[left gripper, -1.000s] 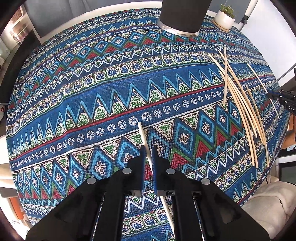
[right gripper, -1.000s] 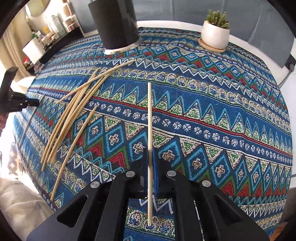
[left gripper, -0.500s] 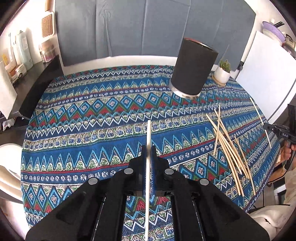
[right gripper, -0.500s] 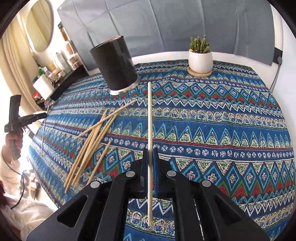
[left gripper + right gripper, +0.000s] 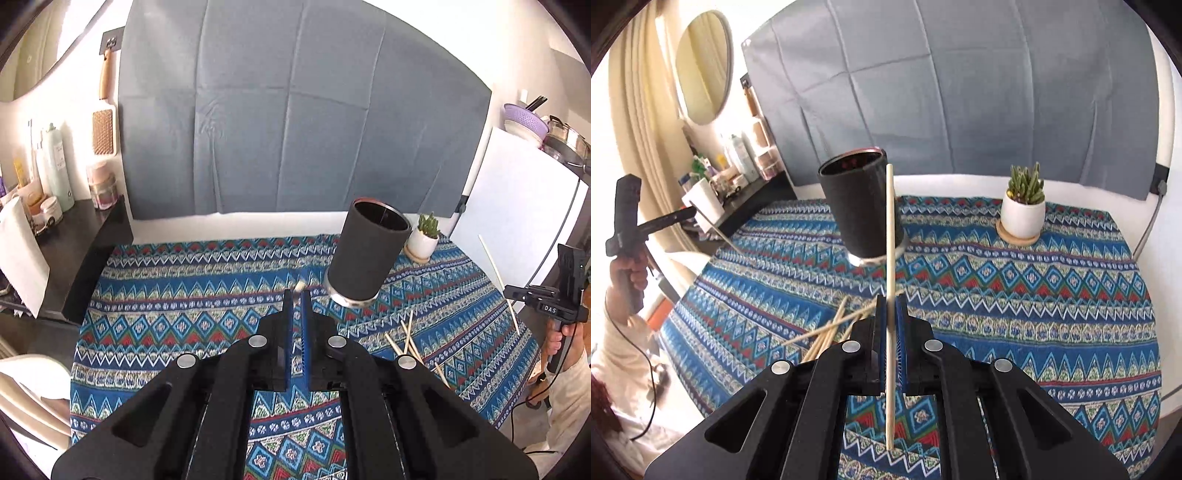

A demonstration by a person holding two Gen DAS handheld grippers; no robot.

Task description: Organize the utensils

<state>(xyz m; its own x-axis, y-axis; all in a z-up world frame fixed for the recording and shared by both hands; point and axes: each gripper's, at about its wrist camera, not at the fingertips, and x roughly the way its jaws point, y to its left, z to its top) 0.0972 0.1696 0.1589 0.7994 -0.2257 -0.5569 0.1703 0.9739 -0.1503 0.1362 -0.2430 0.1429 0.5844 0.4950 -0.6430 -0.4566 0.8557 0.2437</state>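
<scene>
My left gripper [image 5: 295,295] is shut on a pale wooden chopstick [image 5: 298,287], seen almost end-on, raised above the table. My right gripper [image 5: 891,301] is shut on another chopstick [image 5: 889,236] that points forward and up beside the black cylindrical holder [image 5: 860,206]. The holder [image 5: 369,254] stands upright and open-topped on the patterned cloth. Several loose chopsticks [image 5: 831,328] lie on the cloth [image 5: 406,332] between the grippers. Each gripper shows in the other's view, the right [image 5: 517,291] and the left [image 5: 690,212], both holding a stick.
A small cactus in a white pot [image 5: 1023,210] stands on a wooden coaster at the back right of the table [image 5: 1071,295]. A black shelf with bottles [image 5: 55,206] runs along the left. A grey cloth hangs on the back wall. A white fridge [image 5: 517,206] stands on the right.
Both grippers have lifted off the cloth with their chopsticks and tilted up, so the views now take in the holder's open top and the back wall.
</scene>
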